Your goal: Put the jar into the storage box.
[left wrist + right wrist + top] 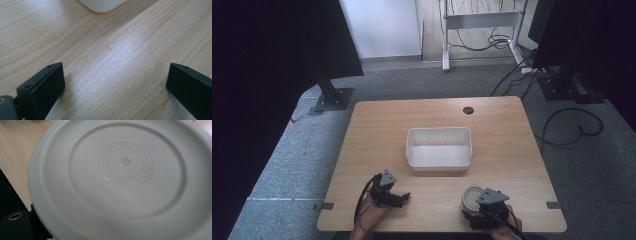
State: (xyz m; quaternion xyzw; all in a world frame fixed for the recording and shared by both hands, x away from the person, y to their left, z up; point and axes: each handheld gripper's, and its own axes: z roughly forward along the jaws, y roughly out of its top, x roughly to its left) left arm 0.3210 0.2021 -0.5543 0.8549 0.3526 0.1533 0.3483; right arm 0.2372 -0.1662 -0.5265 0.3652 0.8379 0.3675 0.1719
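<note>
Right gripper [477, 210] is sitting at the near edge of the wooden table [377, 130], right-hand side, with a round pale-grey plastic lid [472, 197] directly ahead of its jaws. In the right gripper view the lid [125, 182] is looming very close, its embossed ring of lettering readable in part, and it is covering the jaws almost wholly; a dark piece of one jaw is peeking out under the lid's lower left rim. Cannot tell how wide these jaws are standing, nor whether they are pinching the rim or just resting beneath it.

Left gripper [399, 197] is lying low over the table on the near left side. Its jaws are standing wide apart and gripping nothing: bare wood grain between them, and well beyond their tips a rounded white corner of the bin [102, 6].

White rectangular plastic bin [412, 150] is sitting mid-table, beyond both sets of jaws, and looking empty inside.

Judgement on progress: work is looking to be at its start. The lid is near the table edge, well apart from the bin, and nothing is in the bin. Securing the lid and carrying it forward to the bin appear to be what is left.
</note>
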